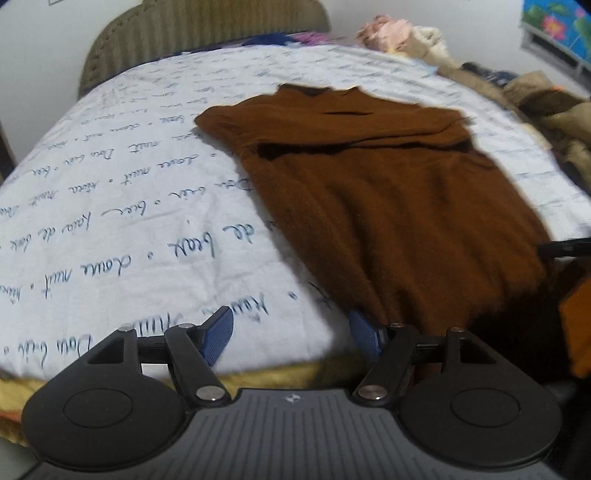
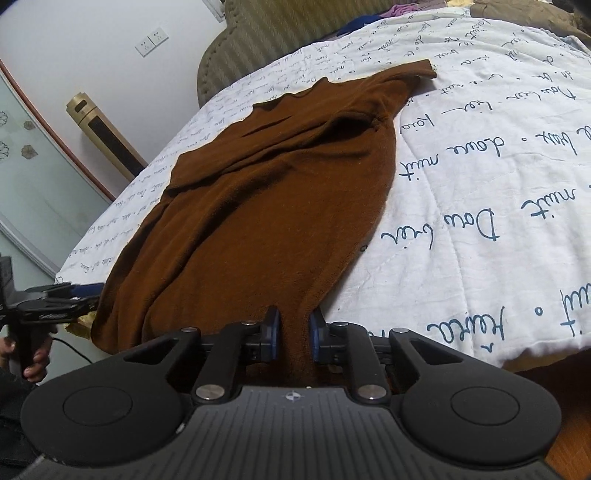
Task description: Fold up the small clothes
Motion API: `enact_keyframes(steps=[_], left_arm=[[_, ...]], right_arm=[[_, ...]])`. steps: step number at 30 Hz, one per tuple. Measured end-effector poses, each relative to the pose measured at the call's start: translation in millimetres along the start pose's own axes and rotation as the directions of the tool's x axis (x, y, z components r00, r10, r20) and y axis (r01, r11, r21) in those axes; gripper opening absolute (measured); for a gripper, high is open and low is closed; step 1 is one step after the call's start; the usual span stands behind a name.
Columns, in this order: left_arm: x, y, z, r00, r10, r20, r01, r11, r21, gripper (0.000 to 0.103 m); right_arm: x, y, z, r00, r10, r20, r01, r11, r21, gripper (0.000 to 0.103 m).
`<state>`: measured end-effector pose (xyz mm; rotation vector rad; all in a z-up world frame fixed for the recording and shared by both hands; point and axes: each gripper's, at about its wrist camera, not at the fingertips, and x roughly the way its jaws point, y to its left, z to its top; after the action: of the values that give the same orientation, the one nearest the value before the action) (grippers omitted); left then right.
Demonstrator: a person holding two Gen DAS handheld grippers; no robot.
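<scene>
On the bed, a white quilted cover printed with dark blue handwriting [image 1: 122, 206] spreads across the mattress, with an olive ribbed upholstered headboard [image 1: 207, 33] at the far end. A rust-brown fuzzy knit sweater [image 1: 388, 192] lies flat on this cover, collar toward the headboard and hem toward the near edge of the bed, where the hem hangs over. In the left wrist view, the left tongs [image 1: 291, 338] stand apart, blue pads wide of one another, with only the printed cover between them; the right-hand pad sits just beside the sweater's near left corner, and contact cannot be confirmed. In the right wrist view, the left tongs appear at the far left edge, gripped by a hand [image 2: 35, 363] on the handle, level with the sweater's hem. A gold tower-shaped appliance [image 2: 103, 133] stands against the wall beyond the bed. The right tongs [image 2: 294, 332] are clamped on the sweater's hem, a bunched ridge of brown knit pinched between the blue pads. A heap of mixed clothing [image 1: 546, 107] lies at the bed's right side.
</scene>
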<state>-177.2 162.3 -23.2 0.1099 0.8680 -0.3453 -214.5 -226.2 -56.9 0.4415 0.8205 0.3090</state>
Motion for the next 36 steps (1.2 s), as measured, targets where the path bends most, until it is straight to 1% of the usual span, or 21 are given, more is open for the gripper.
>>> enact_keyframes(steps=[2,4,6,8,9,10,12,15,16,17,18,19,20,21,22,23,26,29,33,34,36], left_arm=[[-15,1,-7,0.998,-0.059,0.002,0.059,0.998,0.004,0.07],[-22,-2,-13,0.995,-0.101,0.01,0.101,0.995,0.022,0.07],[-16,-10,-17,0.995,-0.1,-0.013,0.1,0.994,0.037,0.07],[-4,-19,-20,0.996,-0.084,-0.042,0.086,0.994,0.062,0.07],[4,-21,-21,0.995,-0.07,-0.064,0.074,0.996,0.056,0.07],[9,-22,-22,0.994,-0.072,-0.081,0.075,0.996,0.042,0.07],[14,-16,-24,0.99,-0.123,-0.072,0.121,0.992,-0.033,0.07],[16,-3,-25,0.97,-0.239,-0.045,0.229,0.959,-0.166,0.069],[18,0,-26,0.963,-0.266,-0.046,0.252,0.947,-0.199,0.067],[21,1,-26,0.954,-0.296,-0.057,0.277,0.935,-0.223,0.058],[26,2,-27,0.942,-0.325,-0.081,0.297,0.923,-0.243,0.031],[30,3,-29,0.933,-0.343,-0.108,0.305,0.914,-0.267,0.019],[35,4,-31,0.93,-0.35,-0.114,0.304,0.905,-0.297,0.018],[39,5,-33,0.926,-0.361,-0.111,0.311,0.896,-0.318,0.012],[43,6,-35,0.921,-0.374,-0.113,0.319,0.887,-0.335,0.011],[44,7,-36,0.921,-0.375,-0.105,0.318,0.88,-0.353,0.011],[41,11,-33,0.927,-0.367,-0.074,0.317,0.874,-0.368,0.011],[36,13,-29,0.937,-0.343,-0.07,0.301,0.891,-0.34,0.01],[34,11,-20,0.942,-0.329,-0.068,0.294,0.905,-0.308,0.009],[33,13,-19,0.942,-0.329,-0.065,0.294,0.904,-0.309,0.009],[32,17,-18,0.937,-0.345,-0.051,0.312,0.894,-0.321,0.009]], right_arm=[[-1,-2,0,1.0,0.018,0.009,-0.018,1.0,0.006,0.019],[-3,-5,1,0.999,0.038,0.019,-0.038,0.999,0.02,0.018],[-6,-6,1,0.998,0.052,0.03,-0.053,0.998,0.024,0.018],[-9,-5,1,0.998,0.045,0.038,-0.046,0.999,0.016,0.018],[-11,-5,0,0.998,0.046,0.042,-0.047,0.999,0.016,0.018],[-12,-5,0,0.998,0.047,0.046,-0.048,0.999,0.018,0.018],[-15,-4,-1,0.997,0.052,0.053,-0.053,0.998,0.017,0.018],[-15,-3,0,0.998,0.05,0.047,-0.051,0.999,0.013,0.018],[-14,-3,1,0.998,0.05,0.042,-0.05,0.999,0.01,0.018],[-13,-3,2,0.998,0.054,0.037,-0.054,0.998,0.011,0.017],[-12,-3,2,0.998,0.055,0.034,-0.056,0.998,0.014,0.016],[-12,-3,3,0.998,0.054,0.033,-0.055,0.998,0.014,0.015],[-11,-3,3,0.998,0.055,0.033,-0.056,0.998,0.016,0.014],[-10,-4,2,0.997,0.063,0.032,-0.064,0.998,0.023,0.013],[-9,-6,1,0.997,0.073,0.034,-0.074,0.997,0.035,0.012],[-8,-8,0,0.996,0.079,0.034,-0.081,0.996,0.049,0.012],[-7,-14,-4,0.995,0.093,0.043,-0.096,0.992,0.084,0.011],[-9,-16,-5,0.994,0.1,0.053,-0.104,0.99,0.09,0.011],[-12,-13,-5,0.994,0.092,0.055,-0.096,0.992,0.077,0.011],[-13,-13,-5,0.994,0.096,0.059,-0.101,0.991,0.083,0.011],[-17,-14,-4,0.992,0.105,0.073,-0.112,0.989,0.093,0.01]])
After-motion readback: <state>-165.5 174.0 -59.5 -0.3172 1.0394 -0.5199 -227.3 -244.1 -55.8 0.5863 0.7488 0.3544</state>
